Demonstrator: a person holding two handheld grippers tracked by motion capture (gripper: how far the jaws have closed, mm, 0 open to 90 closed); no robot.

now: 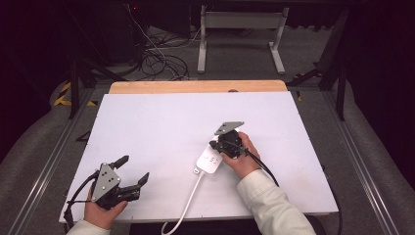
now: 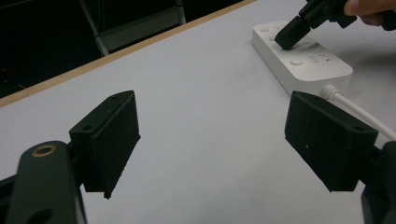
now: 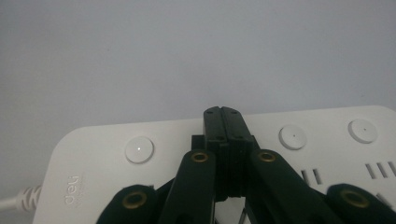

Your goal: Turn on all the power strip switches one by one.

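In front of the left tool point(image 1: 133, 169) the desk point(image 1: 161, 122) is bare, and only the white power strip point(image 1: 209, 160) with its cord point(image 1: 188, 203) lies to its right.

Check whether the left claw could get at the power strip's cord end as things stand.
Probably yes: the left claw is open, bare table lies between it and the power strip, and the right claw presses farther along.

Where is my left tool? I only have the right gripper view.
Observer: The left tool is over the table's near left corner, well apart from the strip.
Operator: Open or shut?
Observer: Open, holding nothing.
Operator: Where does the strip's cable go?
Observer: The cable runs off the table's near edge, between your arms.
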